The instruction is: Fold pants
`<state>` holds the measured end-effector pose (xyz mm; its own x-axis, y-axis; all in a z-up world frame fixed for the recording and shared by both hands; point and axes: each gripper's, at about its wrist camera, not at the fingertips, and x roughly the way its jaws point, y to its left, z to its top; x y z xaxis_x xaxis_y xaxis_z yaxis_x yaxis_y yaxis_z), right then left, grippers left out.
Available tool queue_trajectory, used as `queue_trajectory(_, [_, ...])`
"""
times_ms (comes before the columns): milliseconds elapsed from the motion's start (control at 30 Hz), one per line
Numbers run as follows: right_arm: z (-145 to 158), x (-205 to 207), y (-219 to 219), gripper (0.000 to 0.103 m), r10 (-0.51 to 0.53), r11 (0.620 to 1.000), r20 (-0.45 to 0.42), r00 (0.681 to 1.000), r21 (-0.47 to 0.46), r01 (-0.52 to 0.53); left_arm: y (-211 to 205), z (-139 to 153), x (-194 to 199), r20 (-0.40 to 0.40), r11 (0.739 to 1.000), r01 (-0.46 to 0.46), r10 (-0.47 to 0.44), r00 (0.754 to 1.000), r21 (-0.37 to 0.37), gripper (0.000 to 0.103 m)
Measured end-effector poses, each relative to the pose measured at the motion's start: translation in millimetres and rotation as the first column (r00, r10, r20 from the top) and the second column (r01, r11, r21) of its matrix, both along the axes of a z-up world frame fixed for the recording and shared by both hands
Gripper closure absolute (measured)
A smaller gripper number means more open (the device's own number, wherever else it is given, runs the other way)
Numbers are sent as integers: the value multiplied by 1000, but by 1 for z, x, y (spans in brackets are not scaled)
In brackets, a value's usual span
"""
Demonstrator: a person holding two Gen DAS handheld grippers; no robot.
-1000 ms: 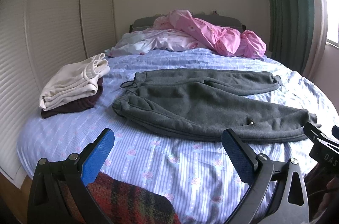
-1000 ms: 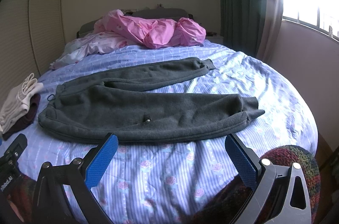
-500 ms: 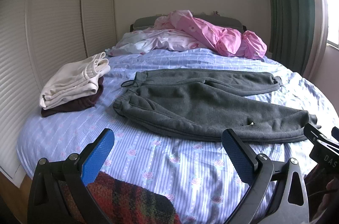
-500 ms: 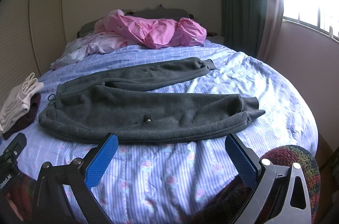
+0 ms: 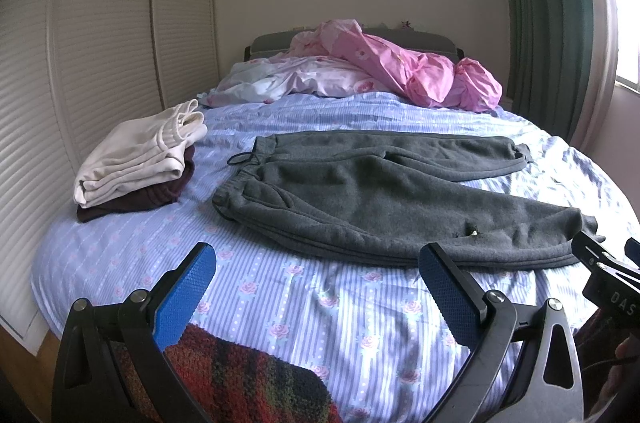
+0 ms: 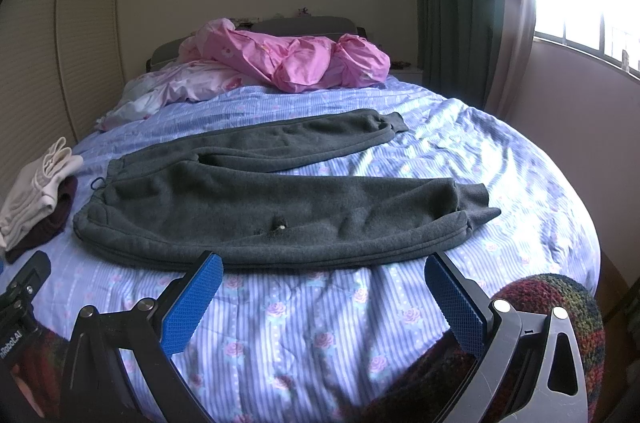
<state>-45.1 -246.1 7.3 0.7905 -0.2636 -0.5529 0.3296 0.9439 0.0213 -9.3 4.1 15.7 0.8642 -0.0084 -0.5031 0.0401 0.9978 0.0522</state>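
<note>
Dark grey sweatpants [image 5: 380, 195] [image 6: 256, 211] lie flat across the bed, waistband to the left, both legs stretched to the right and slightly apart. The near leg has a small hole with a pale speck. My left gripper [image 5: 316, 263] is open over the blue striped bedspread, short of the pants' near edge. My right gripper [image 6: 324, 275] is open too, its blue pads just in front of the near leg's hem side. Neither holds anything.
A folded stack of cream and maroon clothes [image 5: 136, 159] sits at the bed's left side. Crumpled pink bedding [image 5: 400, 67] lies at the headboard. Slatted closet doors [image 5: 80, 63] stand left, green curtain [image 6: 460, 3] and window right. A knitted sleeve [image 6: 552, 303] shows under each gripper.
Both views have shifted very slightly; the pants sit a touch lower in the left wrist view. Nothing on the bed has moved, and both grippers stay open.
</note>
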Motion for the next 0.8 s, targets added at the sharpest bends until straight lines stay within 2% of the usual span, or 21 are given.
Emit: queue_trajectory(800, [1, -1, 0, 1, 1, 1000, 2, 1000, 0, -1, 0, 0, 0, 2, 1000, -2, 2, 1000, -4, 0])
